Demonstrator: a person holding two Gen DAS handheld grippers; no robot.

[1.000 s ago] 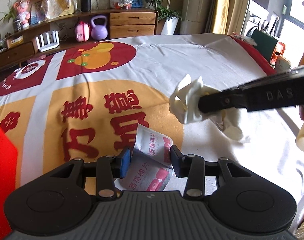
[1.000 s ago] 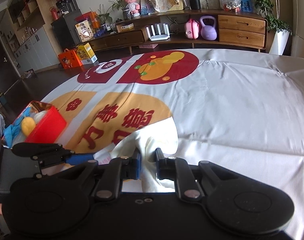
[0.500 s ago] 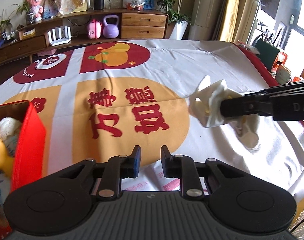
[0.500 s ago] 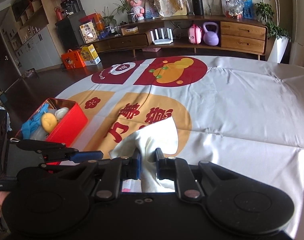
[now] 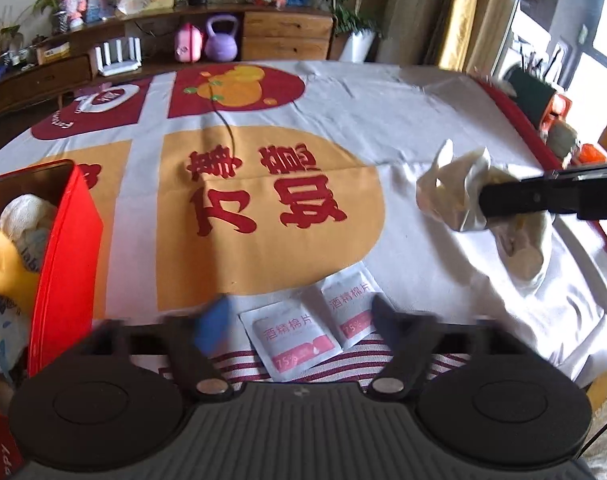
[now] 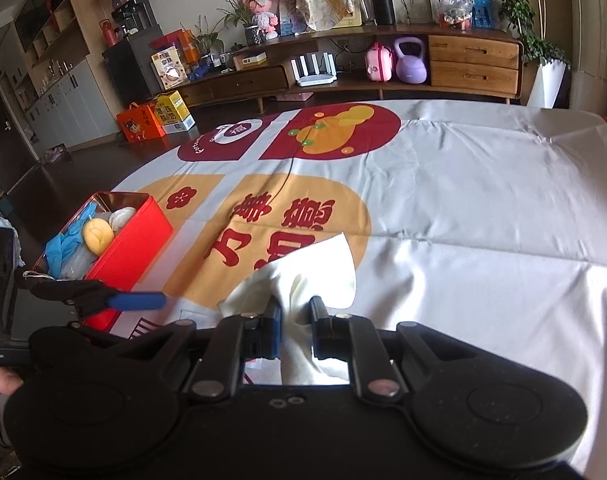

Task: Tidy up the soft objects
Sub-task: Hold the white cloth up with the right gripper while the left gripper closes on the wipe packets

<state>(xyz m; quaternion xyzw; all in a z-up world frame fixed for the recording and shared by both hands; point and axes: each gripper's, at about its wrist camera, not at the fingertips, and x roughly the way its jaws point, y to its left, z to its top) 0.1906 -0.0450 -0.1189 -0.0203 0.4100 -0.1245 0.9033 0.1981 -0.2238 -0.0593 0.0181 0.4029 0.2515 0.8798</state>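
My right gripper (image 6: 295,322) is shut on a cream cloth (image 6: 303,276) and holds it above the table; the cloth also shows in the left wrist view (image 5: 459,196), bunched at the black fingers. My left gripper (image 5: 299,320) is open and empty, its jaws wide apart and blurred, just above two white alcohol-pad sachets (image 5: 289,338) (image 5: 349,310) lying on the tablecloth. A red tin box (image 6: 131,240) at the left holds several soft items, among them a yellow sponge (image 6: 97,234) and blue gloves (image 6: 65,246). It also shows in the left wrist view (image 5: 65,264).
The table wears a white cloth with orange and red prints (image 5: 263,208). Its near edge with red stripes (image 5: 343,368) lies under my left gripper. A thin black cable (image 5: 227,132) runs across the far part. A wooden sideboard (image 6: 383,68) stands beyond the table.
My left gripper has opened wide and two sachets now lie on the table below it. The right gripper still holds the cream cloth, a little further right in the left view.
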